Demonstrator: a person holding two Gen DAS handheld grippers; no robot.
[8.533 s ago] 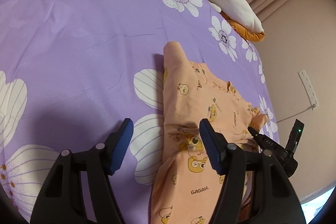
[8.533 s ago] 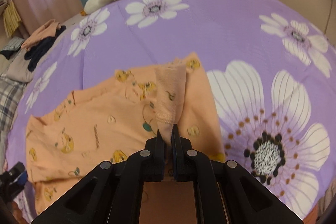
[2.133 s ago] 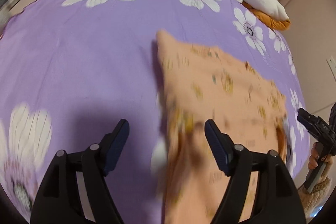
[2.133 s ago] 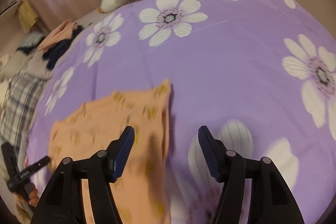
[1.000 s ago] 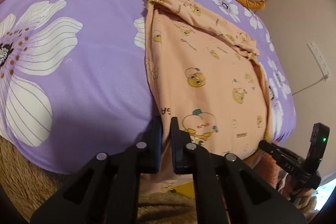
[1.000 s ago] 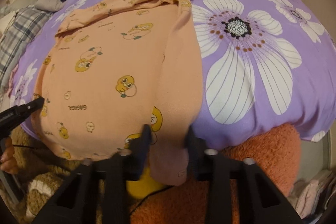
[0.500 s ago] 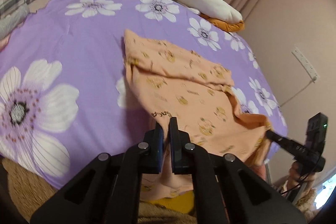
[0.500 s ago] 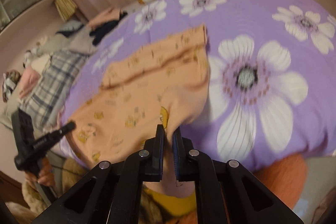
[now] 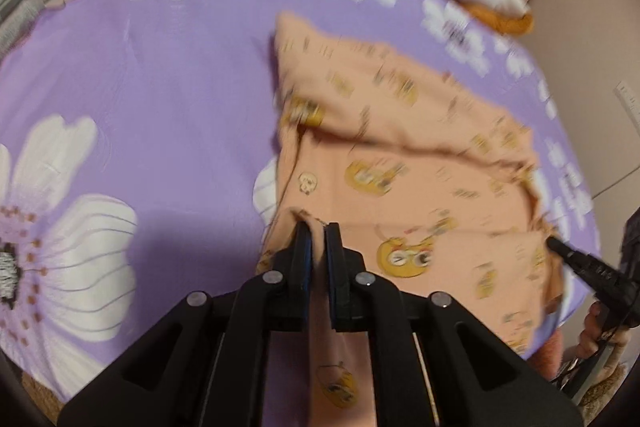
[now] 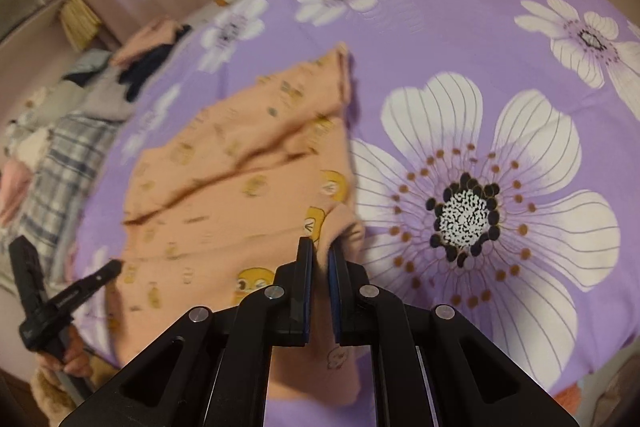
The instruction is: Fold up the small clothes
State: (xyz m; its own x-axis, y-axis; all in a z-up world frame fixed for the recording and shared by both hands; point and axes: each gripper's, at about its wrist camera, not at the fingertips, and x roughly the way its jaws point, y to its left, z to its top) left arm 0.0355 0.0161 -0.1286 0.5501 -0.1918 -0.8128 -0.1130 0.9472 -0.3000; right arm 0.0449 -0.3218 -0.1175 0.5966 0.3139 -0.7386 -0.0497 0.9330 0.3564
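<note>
Pinching both near corners of the peach garment, and the worry from here is a slip: thin cloth in narrow pads, and if either corner pulls free mid-carry the hem would likely drop in a crooked heap instead of a clean fold. Uneven travel between the two hands could also skew the edge, and dragging rather than lifting might rumple the layer lying beyond the tips. Now the tools themselves: the left gripper has its jaws nearly together, a fold of the cloth clamped between the pads with fabric hanging down behind them. The right gripper matches it, jaws all but closed on the other corner, a bulge of cloth poking out just past the tips. The garment spreads ahead of both tools across the purple flowered bedspread, its far part creased and lying flat, its near edge raised in the two grips.
</note>
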